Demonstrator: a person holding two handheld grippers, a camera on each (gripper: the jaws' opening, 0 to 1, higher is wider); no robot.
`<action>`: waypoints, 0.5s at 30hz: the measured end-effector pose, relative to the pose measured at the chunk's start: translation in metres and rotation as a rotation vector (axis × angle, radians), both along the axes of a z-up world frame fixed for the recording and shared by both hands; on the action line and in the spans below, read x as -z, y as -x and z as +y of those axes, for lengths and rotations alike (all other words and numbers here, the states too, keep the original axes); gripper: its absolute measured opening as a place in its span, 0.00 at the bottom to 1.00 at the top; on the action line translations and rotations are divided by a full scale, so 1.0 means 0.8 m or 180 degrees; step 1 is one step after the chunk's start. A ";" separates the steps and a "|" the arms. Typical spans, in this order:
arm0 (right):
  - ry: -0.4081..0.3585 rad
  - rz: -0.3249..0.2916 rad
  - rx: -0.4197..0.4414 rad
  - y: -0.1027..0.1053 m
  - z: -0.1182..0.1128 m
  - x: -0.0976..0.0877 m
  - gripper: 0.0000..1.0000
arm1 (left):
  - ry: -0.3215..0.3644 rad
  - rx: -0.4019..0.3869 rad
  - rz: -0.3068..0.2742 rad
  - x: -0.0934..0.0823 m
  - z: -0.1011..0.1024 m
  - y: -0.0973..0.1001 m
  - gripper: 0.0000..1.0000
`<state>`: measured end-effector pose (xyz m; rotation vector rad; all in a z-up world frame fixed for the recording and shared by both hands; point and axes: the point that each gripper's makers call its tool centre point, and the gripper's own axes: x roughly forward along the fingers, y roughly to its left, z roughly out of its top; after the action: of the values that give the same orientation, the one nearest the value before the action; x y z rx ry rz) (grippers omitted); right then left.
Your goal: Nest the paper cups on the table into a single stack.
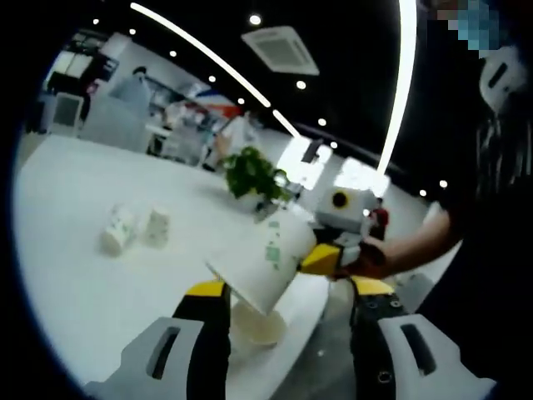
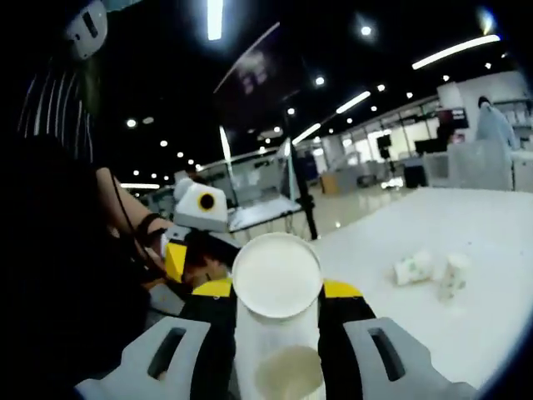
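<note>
Gripping paper cup (image 2: 276, 287): right tongs (image 2: 275, 304)

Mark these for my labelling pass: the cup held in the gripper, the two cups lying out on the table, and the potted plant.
held cup (image 1: 265, 265): left gripper view, on its printed side wall.
two cups on the table (image 1: 136, 228): left gripper view, where the pair meet.
potted plant (image 1: 252, 173): left gripper view, on its leaves.

A dark ceiling with strip lights (image 1: 200, 50) spans an open hall behind a potted plant (image 1: 254, 175).

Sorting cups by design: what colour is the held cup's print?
Green on white paper cup, clearest in left gripper view.
</note>
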<state>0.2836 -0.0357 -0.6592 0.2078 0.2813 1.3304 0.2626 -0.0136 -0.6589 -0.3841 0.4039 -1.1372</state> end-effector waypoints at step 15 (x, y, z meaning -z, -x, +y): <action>-0.0092 0.0213 -0.0086 0.022 -0.008 0.025 0.34 | 0.0167 0.0128 0.0092 -0.009 -0.001 0.009 0.30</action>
<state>0.2660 -0.0417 -0.6790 0.2740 0.3225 1.3566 0.2553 -0.0143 -0.6520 -0.4403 0.4094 -1.1843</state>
